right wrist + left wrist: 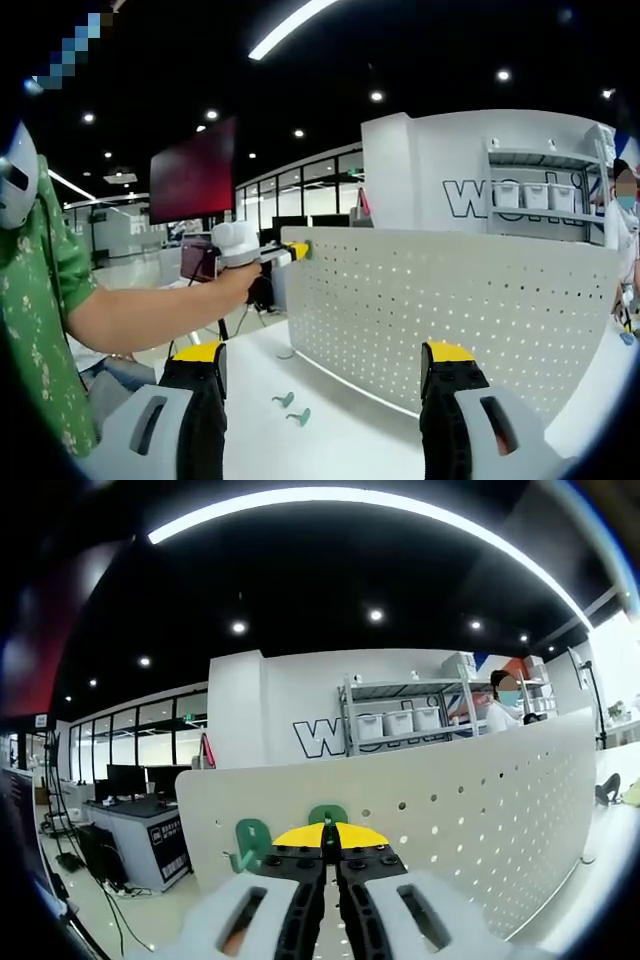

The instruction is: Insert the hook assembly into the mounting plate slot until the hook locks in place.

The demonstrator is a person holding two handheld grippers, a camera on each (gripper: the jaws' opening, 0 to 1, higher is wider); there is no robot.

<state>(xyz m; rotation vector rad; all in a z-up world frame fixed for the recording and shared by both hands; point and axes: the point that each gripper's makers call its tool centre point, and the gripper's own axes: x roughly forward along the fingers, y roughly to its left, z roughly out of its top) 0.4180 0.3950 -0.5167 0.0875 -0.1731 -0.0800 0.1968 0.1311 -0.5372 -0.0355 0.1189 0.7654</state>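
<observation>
Left tool [330,852] is clenched on a green hook [327,815] right at the pegboard [470,800] top edge, a second hook [251,842] hanging just beside it. Right tool [320,400] waits released, facing the pegboard; two spare hooks [292,408] lie on the tabletop [340,440] before the board. Best to square the hook, then press until it seats.

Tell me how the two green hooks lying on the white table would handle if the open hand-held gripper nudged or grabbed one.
The green hooks look like small moulded plastic, so probably light and stiff, apt to skid on the smooth white table when nudged. Their bent shape lies flat, so rolling seems unlikely. Being small against the open right hand-held gripper, one could twist or slip out of a loose grasp.
</observation>
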